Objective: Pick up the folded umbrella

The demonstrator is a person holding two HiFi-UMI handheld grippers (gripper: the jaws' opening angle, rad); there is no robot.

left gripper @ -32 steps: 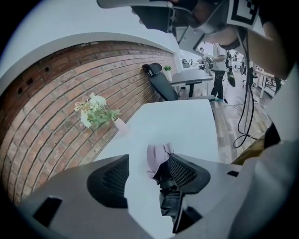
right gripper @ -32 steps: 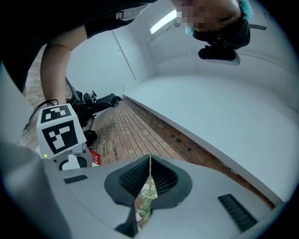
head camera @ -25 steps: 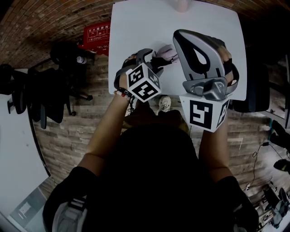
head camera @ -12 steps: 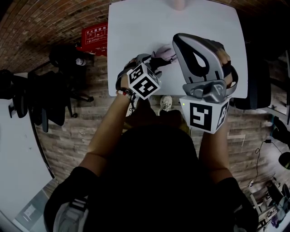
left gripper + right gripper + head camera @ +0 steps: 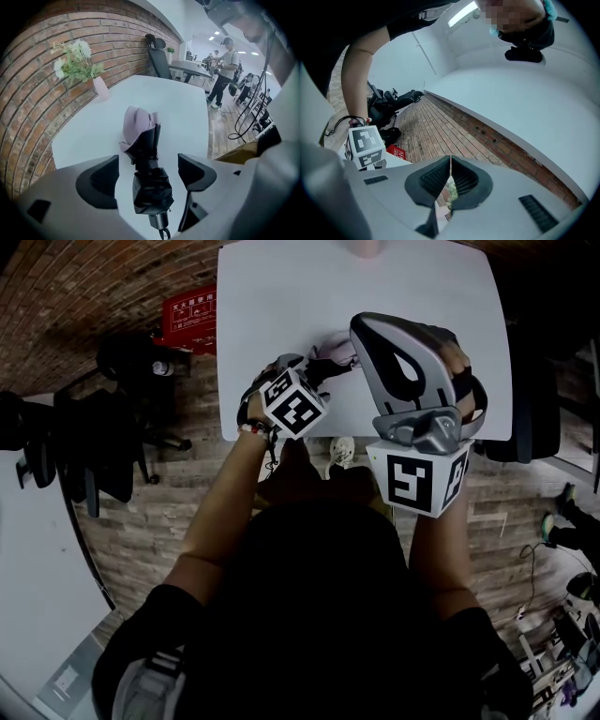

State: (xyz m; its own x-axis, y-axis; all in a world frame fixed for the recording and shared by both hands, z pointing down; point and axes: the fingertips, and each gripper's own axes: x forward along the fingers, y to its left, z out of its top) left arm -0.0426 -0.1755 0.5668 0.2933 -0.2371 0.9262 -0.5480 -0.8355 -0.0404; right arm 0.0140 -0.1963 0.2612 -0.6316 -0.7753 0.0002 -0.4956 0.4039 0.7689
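The folded umbrella [image 5: 149, 180], black with a mauve fabric end, lies on the white table [image 5: 93, 131]. My left gripper [image 5: 147, 161] points steeply down over it and is open. Its jaws have just been opening, and the umbrella's black lower part lies between the pads [image 5: 102, 180] with a gap on each side. In the head view the umbrella [image 5: 336, 346] peeks out beyond the left gripper's marker cube [image 5: 293, 407]. My right gripper [image 5: 450, 161] is held level above the table's near edge, shut with nothing in it, facing the brick wall.
A pink vase with flowers [image 5: 99, 87] stands at the table's far edge by the brick wall. A red box [image 5: 189, 315] and dark office chairs [image 5: 122, 418] stand on the floor at the left. A person [image 5: 226, 70] stands far off in the room.
The left gripper has sunk toward the table and moved further over the umbrella, its cube now looking smaller. The right gripper has hardly moved.
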